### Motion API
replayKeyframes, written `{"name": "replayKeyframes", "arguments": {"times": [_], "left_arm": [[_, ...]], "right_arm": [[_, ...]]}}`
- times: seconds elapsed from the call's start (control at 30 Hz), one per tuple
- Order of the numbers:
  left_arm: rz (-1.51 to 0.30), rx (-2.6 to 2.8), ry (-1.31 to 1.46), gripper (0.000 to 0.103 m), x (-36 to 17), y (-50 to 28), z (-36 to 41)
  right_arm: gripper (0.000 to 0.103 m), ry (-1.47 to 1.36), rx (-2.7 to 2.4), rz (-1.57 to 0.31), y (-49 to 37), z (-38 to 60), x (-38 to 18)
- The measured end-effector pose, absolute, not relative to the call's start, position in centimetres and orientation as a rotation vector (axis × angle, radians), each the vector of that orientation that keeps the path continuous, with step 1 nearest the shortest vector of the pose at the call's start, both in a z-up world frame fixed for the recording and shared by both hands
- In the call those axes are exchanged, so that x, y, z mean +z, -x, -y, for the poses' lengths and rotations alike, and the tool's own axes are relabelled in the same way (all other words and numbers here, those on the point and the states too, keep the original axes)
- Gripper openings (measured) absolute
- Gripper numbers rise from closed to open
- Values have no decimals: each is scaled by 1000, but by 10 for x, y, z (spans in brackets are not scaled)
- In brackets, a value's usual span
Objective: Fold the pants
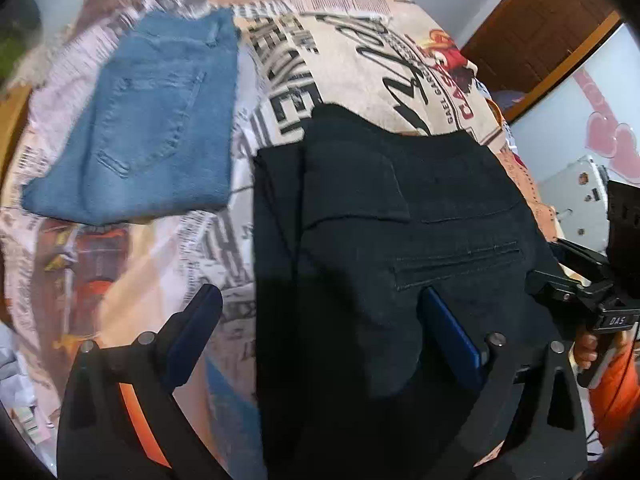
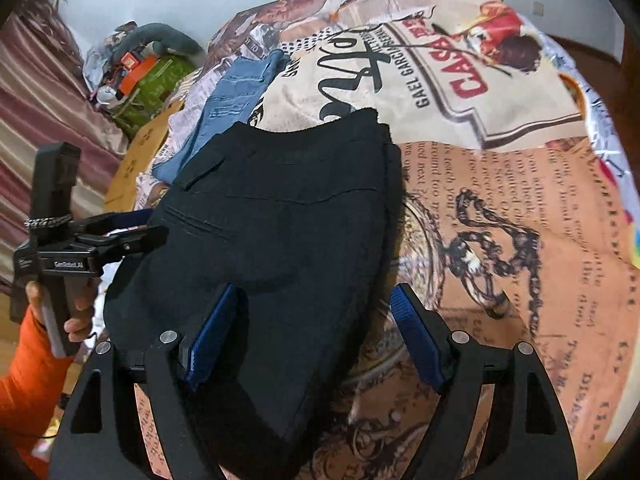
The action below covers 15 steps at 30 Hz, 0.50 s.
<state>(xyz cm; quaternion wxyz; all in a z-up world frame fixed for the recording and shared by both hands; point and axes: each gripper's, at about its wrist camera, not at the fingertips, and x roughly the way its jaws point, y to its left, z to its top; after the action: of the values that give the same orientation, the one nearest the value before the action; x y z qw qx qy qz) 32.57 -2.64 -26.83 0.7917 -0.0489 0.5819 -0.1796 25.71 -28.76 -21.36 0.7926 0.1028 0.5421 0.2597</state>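
Folded black pants [image 1: 380, 248] lie on a printed bedspread [image 1: 360, 60]; they also show in the right wrist view [image 2: 280, 220], back pocket up. My left gripper [image 1: 320, 320] is open, its jaws standing wide over the pants' left edge. My right gripper [image 2: 316, 320] is open over the pants' right edge. Neither holds cloth. The right gripper's body [image 1: 592, 292] shows at the right of the left wrist view. The left gripper's body [image 2: 72, 248] shows at the left of the right wrist view.
Folded blue jeans [image 1: 140, 128] lie on the bedspread to the left of the black pants, and appear behind them in the right wrist view [image 2: 232, 96]. A pile of clutter [image 2: 140, 72] sits by a striped curtain [image 2: 36, 100]. A wooden door [image 1: 540, 28] stands at the right.
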Motion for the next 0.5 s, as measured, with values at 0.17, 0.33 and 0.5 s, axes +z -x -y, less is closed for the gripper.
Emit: {"name": "replayKeyframes", "arguments": {"times": [0.17, 0.33, 0.5], "left_arm": [[-1312, -450, 215, 102, -281, -340, 27], [-1364, -511, 382, 88, -293, -354, 24], [-1322, -507, 352, 71, -284, -349, 30]], "right_arm": [[80, -237, 604, -1173, -265, 282, -218], [78, -286, 634, -1190, -275, 281, -222], [62, -341, 642, -1204, -280, 284, -225]]}}
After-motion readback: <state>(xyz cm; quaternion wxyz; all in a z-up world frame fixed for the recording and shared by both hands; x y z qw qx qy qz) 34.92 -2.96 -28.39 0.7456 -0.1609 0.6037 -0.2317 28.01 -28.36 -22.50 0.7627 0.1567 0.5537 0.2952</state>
